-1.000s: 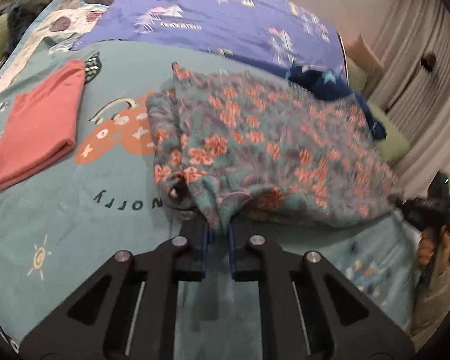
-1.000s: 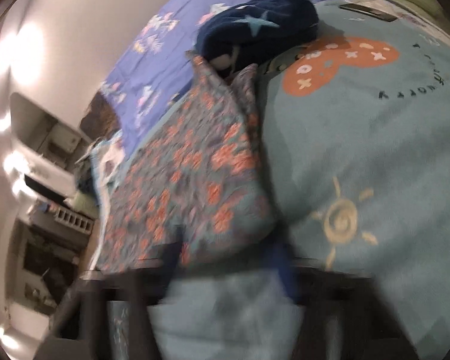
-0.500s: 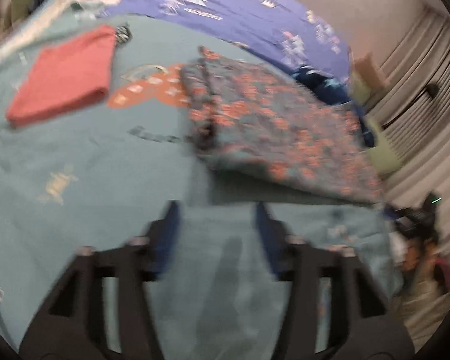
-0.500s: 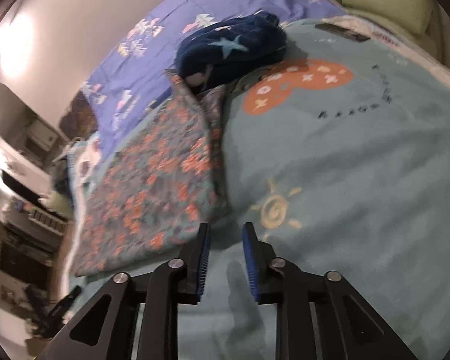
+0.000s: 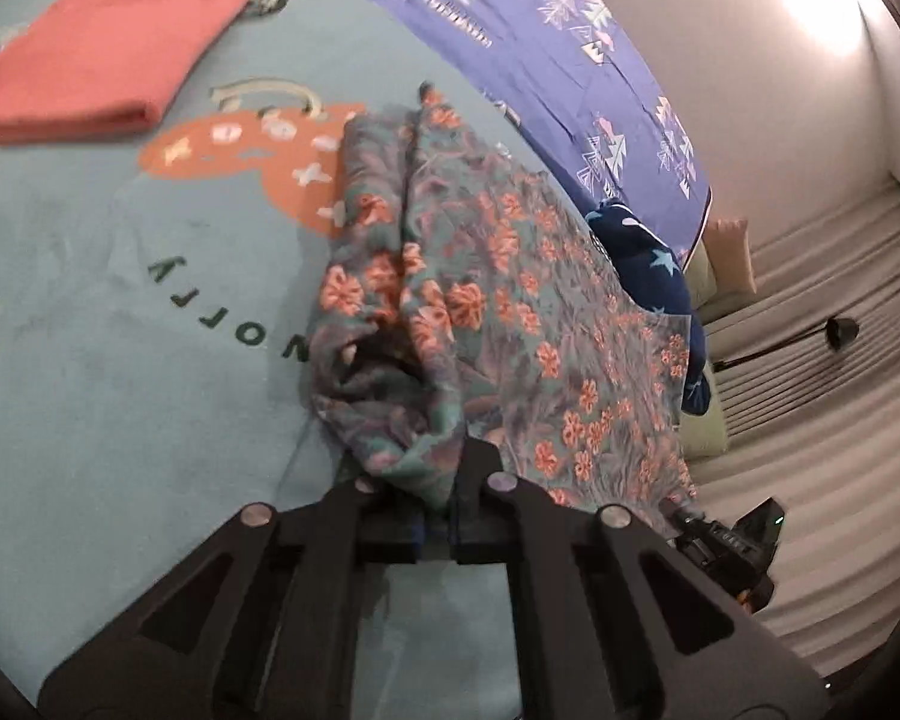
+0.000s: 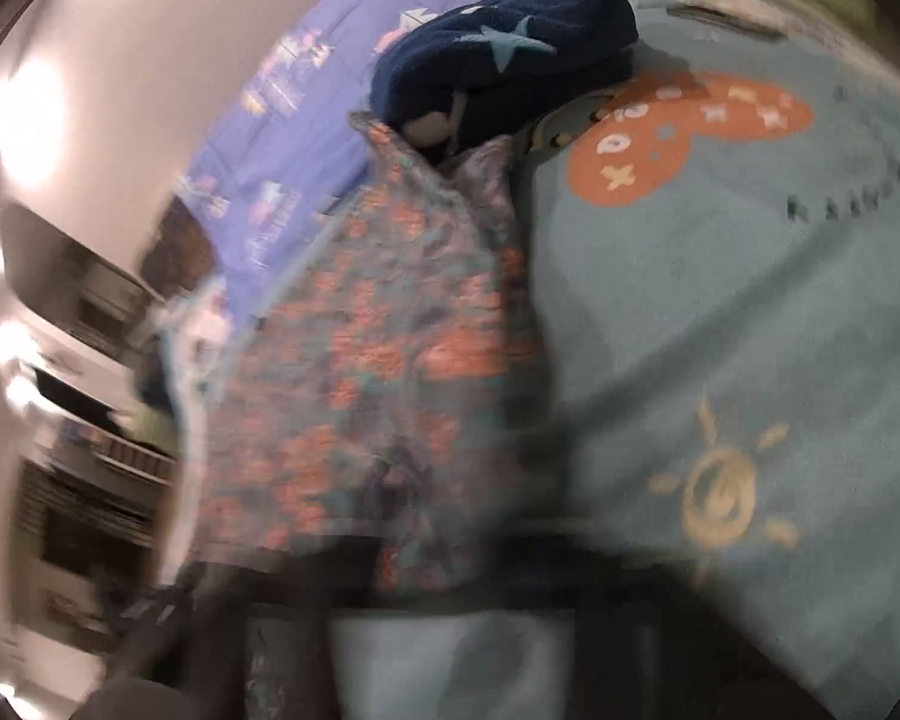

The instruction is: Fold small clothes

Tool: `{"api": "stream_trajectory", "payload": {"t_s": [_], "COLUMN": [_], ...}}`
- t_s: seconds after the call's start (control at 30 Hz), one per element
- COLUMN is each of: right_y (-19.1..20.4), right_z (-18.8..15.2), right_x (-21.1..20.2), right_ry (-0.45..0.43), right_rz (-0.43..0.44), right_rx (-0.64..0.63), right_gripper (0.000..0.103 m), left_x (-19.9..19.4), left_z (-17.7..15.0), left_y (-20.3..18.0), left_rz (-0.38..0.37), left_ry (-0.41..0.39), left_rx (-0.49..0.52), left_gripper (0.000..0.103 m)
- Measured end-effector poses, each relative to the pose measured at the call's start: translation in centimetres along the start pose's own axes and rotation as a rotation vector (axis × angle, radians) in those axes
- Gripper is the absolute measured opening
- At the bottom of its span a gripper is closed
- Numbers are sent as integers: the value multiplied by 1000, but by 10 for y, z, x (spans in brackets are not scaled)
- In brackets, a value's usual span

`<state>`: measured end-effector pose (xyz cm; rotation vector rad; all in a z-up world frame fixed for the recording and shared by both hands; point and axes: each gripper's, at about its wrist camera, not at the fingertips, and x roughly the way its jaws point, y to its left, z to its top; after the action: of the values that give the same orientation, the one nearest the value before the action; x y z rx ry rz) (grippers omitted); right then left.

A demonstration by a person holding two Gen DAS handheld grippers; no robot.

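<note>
On teal blanket, left hand-held gripper pinches floral garment edge.

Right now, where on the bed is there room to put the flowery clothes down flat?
Bare teal blanket lies between the folded red cloth and the floral garment. Past the garment it is crowded: the navy star bundle touches it.

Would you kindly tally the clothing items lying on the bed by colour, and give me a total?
Coral red, folded: 1, the red garment
Teal with orange flowers: 1, the floral garment
Navy with pale stars: 1, the navy garment
Total: 3
</note>
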<state>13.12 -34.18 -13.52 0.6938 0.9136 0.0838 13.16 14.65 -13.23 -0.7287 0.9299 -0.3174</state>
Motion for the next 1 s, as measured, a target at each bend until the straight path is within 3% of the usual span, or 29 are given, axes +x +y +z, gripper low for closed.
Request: {"api": "stream_trajectory", "payload": {"t_s": [0.07, 0.13, 0.33, 0.53, 0.67, 0.77, 0.9, 1.0], "right_y": [6, 13, 19, -7, -31, -45, -57, -44], "right_z": [-1, -2, -23, -72, -100, -109, -104, -99], "right_x": [-9, -26, -89, -131, -130, -121, -139, -152], "right_ry": [-21, -47, -73, -18, 59, 106, 60, -16], "right_rz": [-13, -6, -14, -58, -108, -205, -243, -316], "right_rx": [-16, -43, -114, -79, -67, -78, -31, -102], "right_gripper": [3, 3, 2, 2, 3, 14, 24, 24], "left_x": [-14, -27, -75, -100, -96, -88, -92, -103], "left_z": [-5, -7, -36, -85, -106, -110, -112, -106], "left_y": [-21, -35, -66, -59, -53, -47, -37, -32], "left_rz": [38, 28, 48, 78, 139, 193, 252, 274], "left_ry": [-34, -36, 12, 110, 152, 195, 197, 162], "left_rx": [99, 140, 286, 313, 367, 366, 350, 332], "left_gripper": [5, 5, 5, 6, 8, 13, 27, 33]}}
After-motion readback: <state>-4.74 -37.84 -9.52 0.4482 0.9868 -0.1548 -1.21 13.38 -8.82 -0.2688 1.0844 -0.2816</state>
